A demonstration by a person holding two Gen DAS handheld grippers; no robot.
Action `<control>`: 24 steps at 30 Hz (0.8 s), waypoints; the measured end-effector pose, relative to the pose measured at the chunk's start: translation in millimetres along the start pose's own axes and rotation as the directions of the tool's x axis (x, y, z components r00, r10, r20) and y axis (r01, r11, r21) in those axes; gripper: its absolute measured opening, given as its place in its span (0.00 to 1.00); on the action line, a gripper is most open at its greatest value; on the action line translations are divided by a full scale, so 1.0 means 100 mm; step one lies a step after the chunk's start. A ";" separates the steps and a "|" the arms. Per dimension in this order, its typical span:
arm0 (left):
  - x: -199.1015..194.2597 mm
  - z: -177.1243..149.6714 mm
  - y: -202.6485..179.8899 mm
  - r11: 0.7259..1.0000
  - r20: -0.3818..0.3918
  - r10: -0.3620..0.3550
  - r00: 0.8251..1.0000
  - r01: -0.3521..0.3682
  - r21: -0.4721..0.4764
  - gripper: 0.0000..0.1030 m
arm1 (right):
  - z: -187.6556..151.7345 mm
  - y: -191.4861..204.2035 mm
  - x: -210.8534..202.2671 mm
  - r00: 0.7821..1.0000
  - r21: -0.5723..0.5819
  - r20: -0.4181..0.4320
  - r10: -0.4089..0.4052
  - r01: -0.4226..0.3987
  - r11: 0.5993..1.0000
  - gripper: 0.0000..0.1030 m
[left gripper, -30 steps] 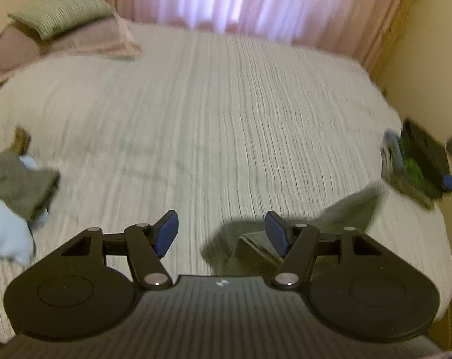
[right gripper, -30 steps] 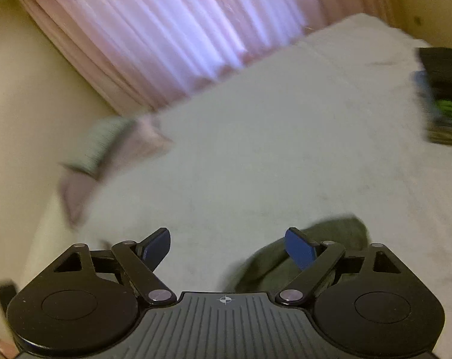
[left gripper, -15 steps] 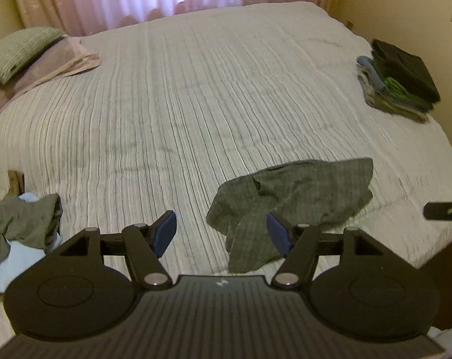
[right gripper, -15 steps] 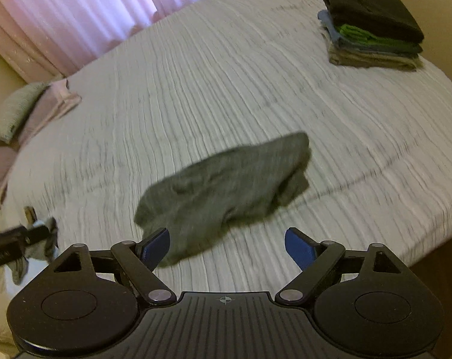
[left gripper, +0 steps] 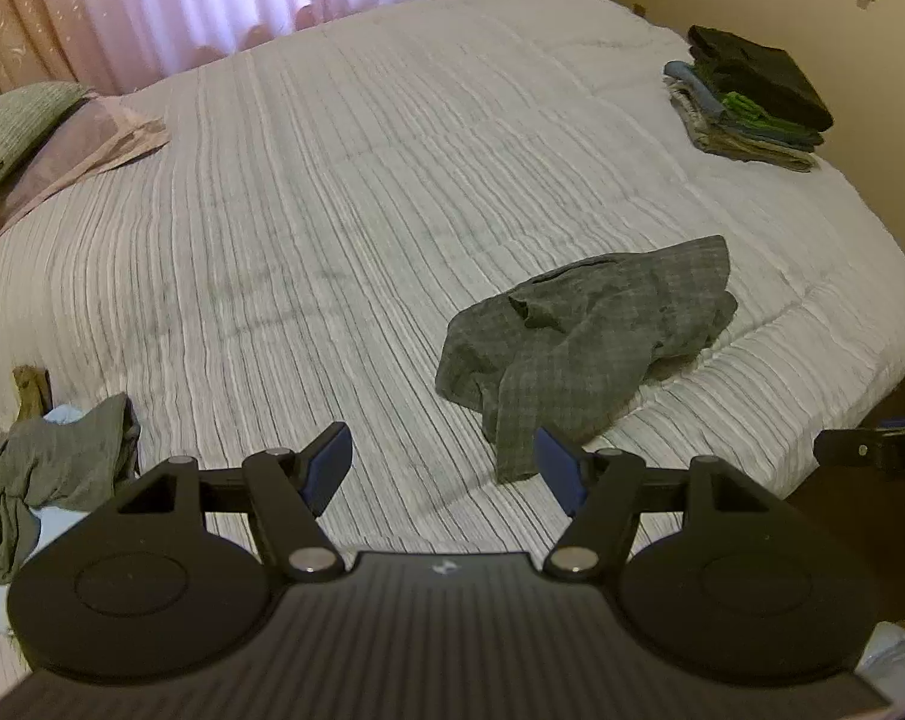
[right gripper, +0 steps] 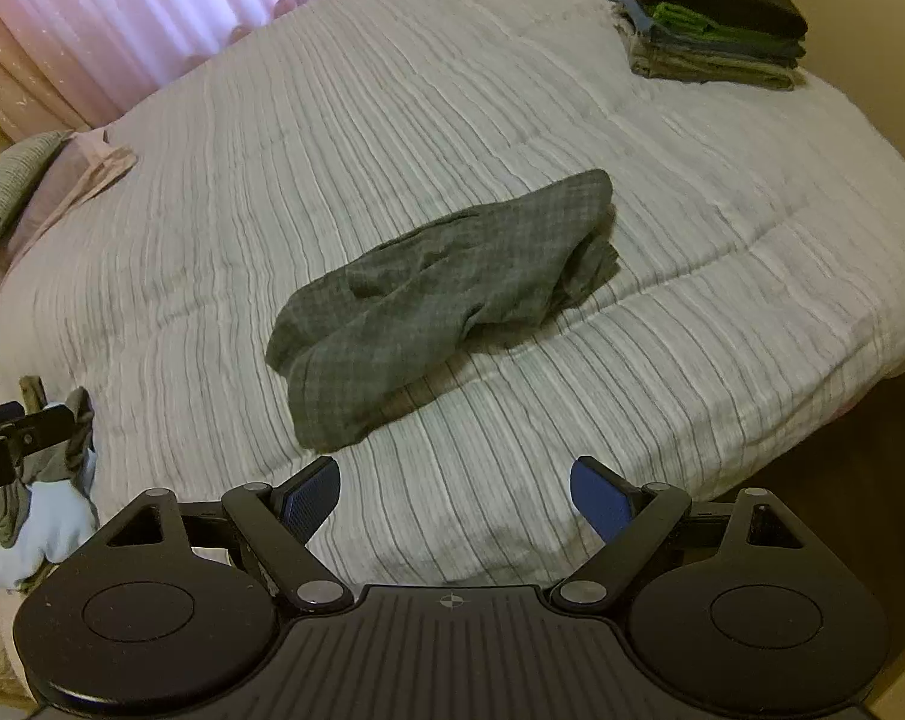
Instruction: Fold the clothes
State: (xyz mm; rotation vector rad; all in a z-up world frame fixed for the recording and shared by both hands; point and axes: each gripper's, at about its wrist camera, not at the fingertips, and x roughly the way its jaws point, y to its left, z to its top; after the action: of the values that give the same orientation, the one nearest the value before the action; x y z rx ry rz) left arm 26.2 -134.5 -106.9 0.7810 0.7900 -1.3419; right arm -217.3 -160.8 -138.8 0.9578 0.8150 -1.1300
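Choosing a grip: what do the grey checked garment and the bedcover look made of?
Grey checked garment: thin woven cloth, probably cotton, matte; it lies in soft crumpled folds. Bedcover: thick quilted fabric, matte, with puffy stitched ridges.

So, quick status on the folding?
Both grippers, left and right, open, empty. Grey checked garment crumpled on bed, untouched. Nothing in the way.

- A wide bed [left gripper: 344, 192] covered with a pale ribbed, striped quilt carries everything.
- A crumpled grey checked garment [left gripper: 584, 336] lies on the quilt toward the near edge.
- A neat stack of folded clothes [left gripper: 746, 96], dark on top, sits at the far right corner.
- A loose heap of unfolded clothes [left gripper: 44, 474], grey over pale blue, lies at the near left edge.
- Pillows [left gripper: 26, 126] rest at the far left.
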 end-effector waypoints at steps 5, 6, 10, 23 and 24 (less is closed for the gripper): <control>0.04 0.03 0.00 1.000 0.000 -0.016 1.000 0.016 0.009 0.63 | 0.00 0.02 0.00 1.000 -0.002 0.002 -0.018 0.018 1.000 0.84; 0.07 0.04 0.00 1.000 -0.004 -0.017 1.000 0.017 0.008 0.63 | 0.01 -0.01 0.02 1.000 0.004 -0.003 -0.021 0.021 1.000 0.84; 0.16 0.11 -0.06 1.000 -0.019 -0.021 1.000 0.021 0.009 0.62 | 0.08 -0.11 0.10 0.999 0.019 -0.025 -0.028 0.029 0.999 0.84; 0.57 0.56 -0.52 0.998 -0.067 0.027 0.997 -0.030 -0.048 0.62 | 0.78 -0.64 0.43 0.997 -0.045 -0.078 0.004 -0.008 0.999 0.84; 0.61 0.60 -0.57 0.998 -0.071 0.029 0.997 -0.033 -0.057 0.63 | 0.86 -0.71 0.46 0.997 -0.043 -0.080 0.005 -0.008 0.999 0.84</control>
State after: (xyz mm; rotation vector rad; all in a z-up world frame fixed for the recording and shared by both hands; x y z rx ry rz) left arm -23.9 -221.4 -129.3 0.7946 0.8653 -1.2645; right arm -270.8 -266.3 -162.2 0.9743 0.8971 -1.0699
